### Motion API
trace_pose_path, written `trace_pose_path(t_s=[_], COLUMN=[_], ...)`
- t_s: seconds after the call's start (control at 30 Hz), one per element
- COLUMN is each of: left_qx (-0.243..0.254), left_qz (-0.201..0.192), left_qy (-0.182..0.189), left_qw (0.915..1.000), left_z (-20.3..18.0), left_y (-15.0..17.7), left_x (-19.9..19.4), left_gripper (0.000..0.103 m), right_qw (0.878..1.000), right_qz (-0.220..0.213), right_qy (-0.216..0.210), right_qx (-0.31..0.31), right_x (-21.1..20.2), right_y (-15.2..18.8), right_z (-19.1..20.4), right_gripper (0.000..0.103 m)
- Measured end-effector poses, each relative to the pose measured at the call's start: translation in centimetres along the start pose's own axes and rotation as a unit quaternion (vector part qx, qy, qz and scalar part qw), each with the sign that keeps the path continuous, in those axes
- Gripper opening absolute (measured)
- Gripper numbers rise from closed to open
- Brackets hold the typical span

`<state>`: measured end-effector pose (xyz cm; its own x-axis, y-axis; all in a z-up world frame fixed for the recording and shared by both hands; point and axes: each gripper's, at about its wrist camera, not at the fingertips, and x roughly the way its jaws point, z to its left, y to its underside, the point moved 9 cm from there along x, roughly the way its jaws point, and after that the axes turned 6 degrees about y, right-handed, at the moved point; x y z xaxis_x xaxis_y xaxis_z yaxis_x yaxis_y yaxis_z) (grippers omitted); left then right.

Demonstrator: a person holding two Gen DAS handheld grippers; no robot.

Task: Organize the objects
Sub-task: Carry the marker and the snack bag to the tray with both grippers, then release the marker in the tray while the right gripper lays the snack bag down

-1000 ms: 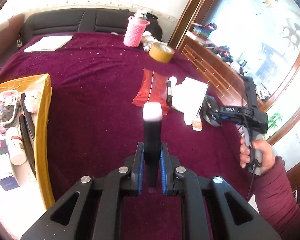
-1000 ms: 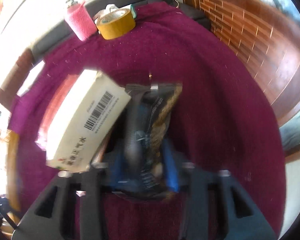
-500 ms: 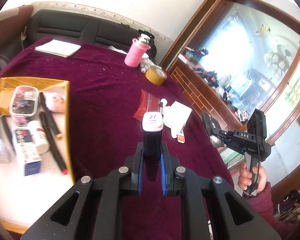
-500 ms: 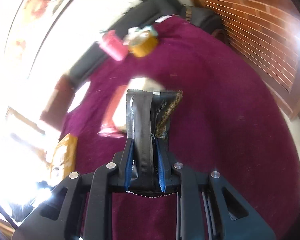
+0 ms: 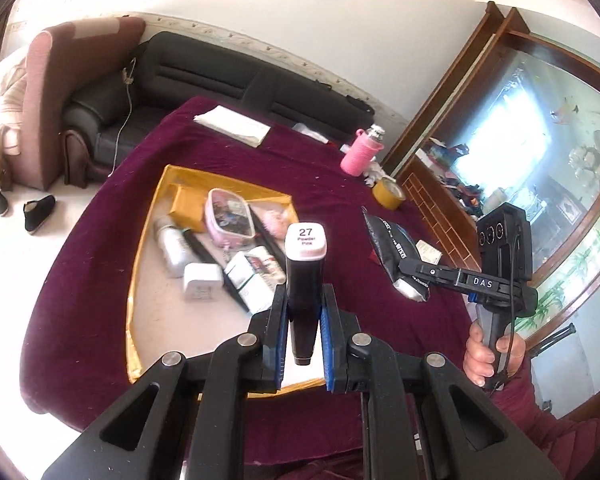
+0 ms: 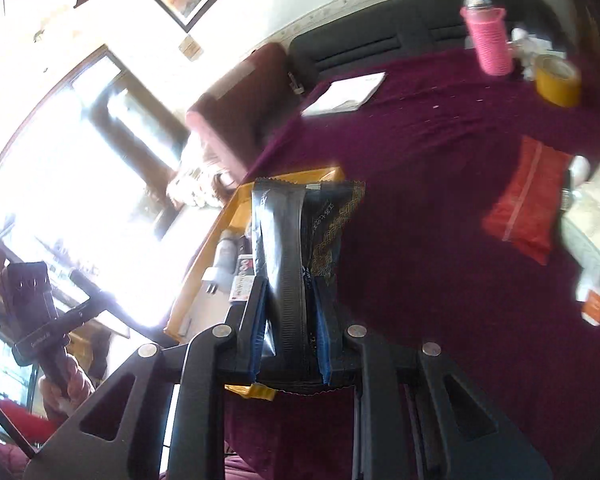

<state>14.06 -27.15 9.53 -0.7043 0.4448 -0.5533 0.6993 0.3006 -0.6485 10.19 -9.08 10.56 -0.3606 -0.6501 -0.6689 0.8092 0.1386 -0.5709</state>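
My left gripper point(image 5: 304, 336) is shut on a black marker point(image 5: 305, 280) with a white cap marked 27, held above the near edge of a gold-rimmed tray point(image 5: 134, 280) that holds several small items. My right gripper point(image 6: 290, 332) is shut on a black snack packet point(image 6: 296, 248), which also shows in the left wrist view point(image 5: 396, 256), held in the air to the right of the tray point(image 6: 204, 256). A red pouch point(image 6: 528, 196) and a white box point(image 6: 592, 216) lie on the purple cloth at the right.
A pink bottle point(image 5: 360, 154) and a yellow tape roll point(image 5: 388, 194) stand at the far side of the purple-covered table point(image 5: 100, 240). White paper point(image 5: 232, 126) lies at the back. A dark sofa point(image 5: 204, 76) is behind; a wooden cabinet point(image 5: 432, 200) is at the right.
Both grippers have swung left toward the tray with their loads. The left gripper rose, so the whole tray shows now. The right gripper lifted the packet away from the white box and red pouch.
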Motion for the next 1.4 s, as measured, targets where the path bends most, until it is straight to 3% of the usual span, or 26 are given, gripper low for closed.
trace_pose_path(t_s=[0.3, 0.6, 0.83, 1.0, 1.03, 1.13, 1.2, 1.27, 1.4], left_qx=[-0.068, -0.080, -0.061, -0.054, -0.054, -0.054, -0.051, -0.053, -0.037], left_qz=[0.100, 0.128, 0.168, 0.168, 0.166, 0.146, 0.128, 0.113, 0.080], left_qy=[-0.028, -0.037, -0.089, -0.112, -0.111, -0.117, -0.122, -0.121, -0.134], left_qw=[0.9922, 0.9878, 0.9798, 0.9779, 0.9784, 0.9808, 0.9829, 0.9848, 0.9871], left_z=[7.9, 10.7, 12.1, 12.3, 12.2, 11.9, 11.6, 11.3, 10.8], left_y=[3.1, 2.4, 3.2, 3.5, 3.5, 3.1, 2.5, 1.9, 0.8], left_x=[4.4, 8.4, 10.5, 10.1, 9.8, 8.5, 7.2, 6.3, 3.8], left_gripper=[0.012, 0.015, 0.016, 0.017, 0.021, 0.046, 0.048, 0.057, 0.058], right_qw=[0.993, 0.988, 0.985, 0.983, 0.983, 0.980, 0.977, 0.975, 0.978], right_qz=[0.104, 0.143, 0.157, 0.162, 0.163, 0.173, 0.190, 0.200, 0.190], right_qy=[-0.055, -0.020, -0.006, 0.006, 0.008, 0.008, -0.012, -0.019, -0.017], right_qx=[-0.021, -0.057, -0.068, -0.081, -0.088, -0.101, -0.098, -0.093, -0.081], right_x=[9.7, 14.3, 15.4, 15.8, 15.9, 16.2, 16.4, 16.4, 15.3], right_y=[5.3, 7.8, 7.8, 7.6, 7.6, 8.1, 8.7, 9.1, 7.9], right_z=[6.9, 8.1, 7.9, 8.1, 8.3, 8.6, 8.9, 8.6, 7.4], right_gripper=[0.019, 0.019, 0.019, 0.020, 0.022, 0.028, 0.032, 0.038, 0.039])
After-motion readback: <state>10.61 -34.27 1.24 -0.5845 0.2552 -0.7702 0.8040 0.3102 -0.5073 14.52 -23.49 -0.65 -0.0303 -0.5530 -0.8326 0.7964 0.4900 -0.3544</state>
